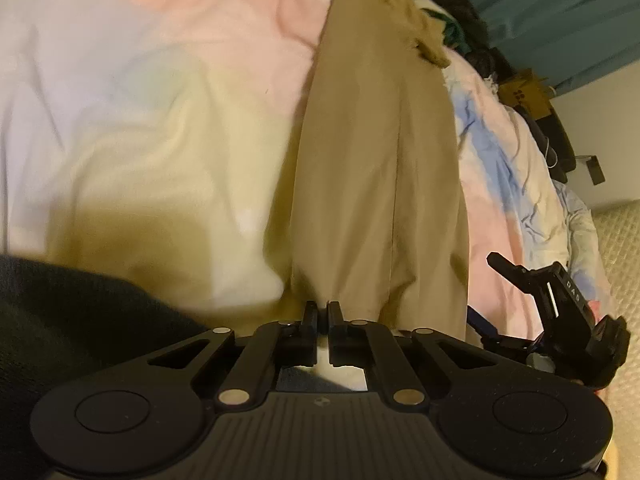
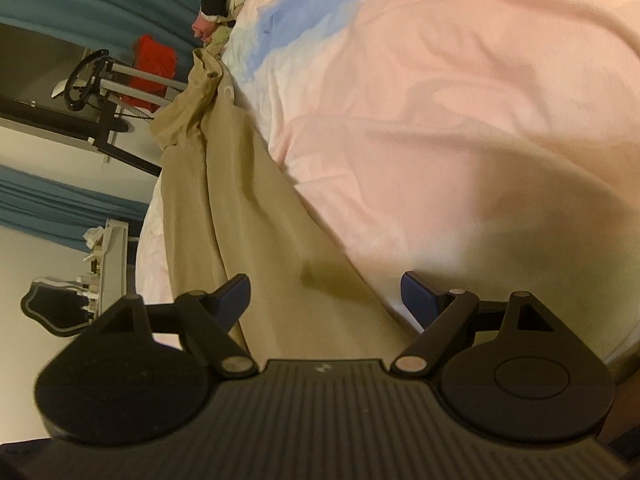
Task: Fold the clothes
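Tan trousers (image 1: 376, 168) lie stretched along the pastel bed cover (image 1: 140, 100); the left gripper (image 1: 322, 312) has its jaws pinched together on the trousers' near end; the right gripper (image 2: 326, 294) hangs wide open over the cloth, gripping nothing.

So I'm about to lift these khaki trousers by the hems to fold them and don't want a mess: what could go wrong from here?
1. The left gripper is shut at the very hem of the khaki trousers, so the thin bite may slip.
2. The right gripper is open over its leg; lifting now raises one side only.
3. The far waist end lies bunched, so creases may fold in.
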`<state>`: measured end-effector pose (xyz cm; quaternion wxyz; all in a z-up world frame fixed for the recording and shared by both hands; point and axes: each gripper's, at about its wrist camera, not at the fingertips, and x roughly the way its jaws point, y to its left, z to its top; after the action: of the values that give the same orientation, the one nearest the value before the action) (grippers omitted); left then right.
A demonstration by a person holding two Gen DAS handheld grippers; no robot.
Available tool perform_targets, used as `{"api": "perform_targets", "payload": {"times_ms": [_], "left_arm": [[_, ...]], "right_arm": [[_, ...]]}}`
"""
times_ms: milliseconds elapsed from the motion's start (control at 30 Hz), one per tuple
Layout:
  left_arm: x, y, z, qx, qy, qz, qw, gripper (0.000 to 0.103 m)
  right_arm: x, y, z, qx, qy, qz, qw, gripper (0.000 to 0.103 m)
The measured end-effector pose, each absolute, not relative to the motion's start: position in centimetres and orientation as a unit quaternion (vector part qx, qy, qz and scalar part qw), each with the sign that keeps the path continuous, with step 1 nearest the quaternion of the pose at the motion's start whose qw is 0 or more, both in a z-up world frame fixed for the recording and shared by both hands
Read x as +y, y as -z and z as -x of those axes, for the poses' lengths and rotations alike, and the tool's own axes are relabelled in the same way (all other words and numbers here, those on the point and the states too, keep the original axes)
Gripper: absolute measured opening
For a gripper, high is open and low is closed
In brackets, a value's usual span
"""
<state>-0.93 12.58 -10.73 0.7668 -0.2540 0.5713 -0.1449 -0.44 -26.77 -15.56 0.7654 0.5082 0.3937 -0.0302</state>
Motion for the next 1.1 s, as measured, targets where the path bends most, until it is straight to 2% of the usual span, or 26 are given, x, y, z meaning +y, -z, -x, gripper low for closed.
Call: {"api": "perform_targets", "payload": {"times_ms": [33,67,133,167,267,333,433,533,600,633,667,700,767,833,867,933,967,1033,1100], "left_arm": [[12.3,11.1,0.2,0.576,0.142,0.263,0.761,0.020],[12.2,11.3,-0.3,0.578,0.137,0.271,0.757,0.037],[12.5,11.1,-0.5,0.570,0.137,0.283,0.759,0.060],[12.7,11.1,-0.6,0.565,0.138,0.288,0.761,0.066],[13.0,10.7,-0.8,0.549,0.133,0.293,0.771,0.076],[13.1,10.8,-0.9,0.542,0.126,0.293,0.777,0.077],[12.8,11.3,-1.6,0.533,0.118,0.294,0.785,0.077],[11.9,12.4,-2.6,0.546,0.138,0.295,0.772,0.073],[10.9,13.4,-3.3,0.565,0.162,0.293,0.754,0.065],[10.5,13.6,-3.3,0.570,0.166,0.286,0.752,0.052],[10.1,13.7,-3.3,0.577,0.174,0.280,0.747,0.043],[10.0,13.8,-3.2,0.583,0.183,0.279,0.741,0.039],[9.8,13.9,-3.0,0.591,0.188,0.273,0.736,0.018],[9.9,13.5,-2.8,0.585,0.191,0.274,0.739,0.013],[10.0,13.3,-2.7,0.582,0.193,0.275,0.741,0.009],[10.5,12.3,-2.4,0.566,0.202,0.285,0.747,0.008],[11.0,11.8,-2.2,0.557,0.206,0.290,0.751,0.008],[11.8,10.7,-1.9,0.538,0.216,0.299,0.758,0.008],[12.3,9.6,-1.9,0.527,0.221,0.311,0.760,0.008]], "right_arm": [[-26.8,15.7,0.5,0.396,0.029,-0.511,0.762,0.085],[-26.8,15.8,0.5,0.397,0.029,-0.514,0.760,0.085],[-26.8,15.9,0.6,0.399,0.030,-0.516,0.758,0.084],[-26.7,15.9,0.6,0.400,0.029,-0.515,0.758,0.084],[-26.5,15.9,0.6,0.404,0.030,-0.510,0.759,0.081],[-26.5,16.0,0.5,0.409,0.031,-0.505,0.759,0.071],[-26.4,16.1,0.4,0.413,0.033,-0.501,0.759,0.069],[-26.2,16.3,0.3,0.419,0.029,-0.499,0.758,0.069],[-25.9,16.5,0.3,0.428,0.018,-0.502,0.751,0.069],[-25.8,16.6,0.4,0.433,0.012,-0.503,0.748,0.069],[-25.5,16.5,0.4,0.440,0.007,-0.499,0.747,0.069],[-25.3,16.4,0.4,0.447,0.001,-0.491,0.748,0.069],[-24.7,16.1,0.3,0.464,-0.004,-0.469,0.752,0.069],[-24.0,15.7,0.1,0.480,-0.009,-0.444,0.757,0.068],[-23.7,15.4,0.0,0.487,-0.012,-0.430,0.760,0.065],[-23.1,14.7,0.1,0.498,-0.017,-0.408,0.765,0.041],[-22.8,14.4,0.3,0.503,-0.023,-0.399,0.767,0.036],[-22.4,13.8,0.7,0.507,-0.038,-0.391,0.767,0.011],[-22.3,12.8,1.1,0.498,-0.051,-0.390,0.773,0.010]]}}
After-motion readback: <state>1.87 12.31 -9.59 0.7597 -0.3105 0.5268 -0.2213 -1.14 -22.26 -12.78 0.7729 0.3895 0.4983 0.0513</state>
